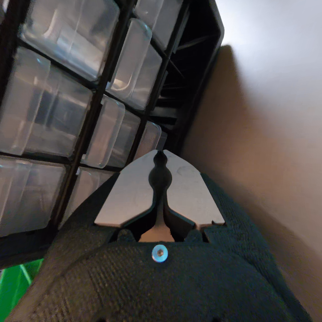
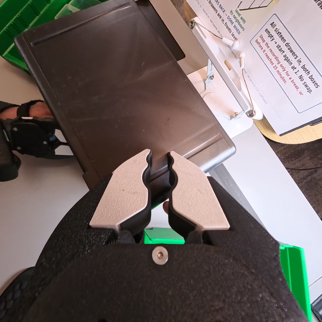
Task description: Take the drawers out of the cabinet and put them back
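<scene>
The black cabinet (image 1: 97,90) fills the left wrist view, tilted, with several clear drawers (image 1: 52,111) in its slots. Its right-hand column (image 1: 176,73) stands empty. My left gripper (image 1: 160,152) is shut, its tips touching just below the lowest clear drawer (image 1: 151,137) beside that empty column. I cannot tell whether they pinch its lip. In the right wrist view I look down on the cabinet's flat top (image 2: 113,87). My right gripper (image 2: 159,154) hovers over its near edge, jaws a narrow gap apart and empty. The left gripper (image 2: 31,139) shows at the cabinet's front.
A green bin (image 2: 15,22) with clear drawers in it lies behind the cabinet. Another green bin (image 2: 294,271) sits under my right gripper, and green shows in the left wrist view (image 1: 14,287). A printed sheet on a white stand (image 2: 261,52) stands right of the cabinet on the white table (image 2: 34,209).
</scene>
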Tool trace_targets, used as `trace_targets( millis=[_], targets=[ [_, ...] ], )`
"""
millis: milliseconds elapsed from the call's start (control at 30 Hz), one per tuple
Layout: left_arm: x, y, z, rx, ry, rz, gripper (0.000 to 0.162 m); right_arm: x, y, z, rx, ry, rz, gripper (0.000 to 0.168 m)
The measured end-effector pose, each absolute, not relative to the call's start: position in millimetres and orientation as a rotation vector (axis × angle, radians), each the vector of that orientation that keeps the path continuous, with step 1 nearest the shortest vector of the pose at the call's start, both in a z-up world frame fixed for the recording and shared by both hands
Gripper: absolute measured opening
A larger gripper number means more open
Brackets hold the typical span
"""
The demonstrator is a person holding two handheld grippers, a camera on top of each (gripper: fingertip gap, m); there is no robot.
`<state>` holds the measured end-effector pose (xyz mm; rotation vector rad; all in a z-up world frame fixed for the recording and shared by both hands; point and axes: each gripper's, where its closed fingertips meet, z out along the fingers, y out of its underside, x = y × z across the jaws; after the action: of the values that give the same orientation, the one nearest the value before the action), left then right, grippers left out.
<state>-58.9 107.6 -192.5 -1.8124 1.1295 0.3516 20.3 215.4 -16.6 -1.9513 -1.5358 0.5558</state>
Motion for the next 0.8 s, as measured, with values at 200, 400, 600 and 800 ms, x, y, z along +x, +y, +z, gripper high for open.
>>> trace_targets(
  millis=[200, 400, 600, 800],
  targets=[
    [-52, 102, -195, -1.828, 1.102, 0.303, 0.007, 20, 215, -17, -1.961, -1.545, 0.562, 0.016],
    [-63, 59, -157, -1.852, 1.111, 0.001, 0.009, 20, 215, -17, -1.953, -1.537, 0.563, 0.016],
    [-202, 60, -87, -1.963, 1.012, 0.115, 0.018, 20, 215, -17, -1.948, -1.542, 0.566, 0.016],
    [-369, 74, -114, -2.338, 1.164, 0.53, 0.03, 20, 216, -17, -1.961, -1.543, 0.559, 0.016]
  ],
)
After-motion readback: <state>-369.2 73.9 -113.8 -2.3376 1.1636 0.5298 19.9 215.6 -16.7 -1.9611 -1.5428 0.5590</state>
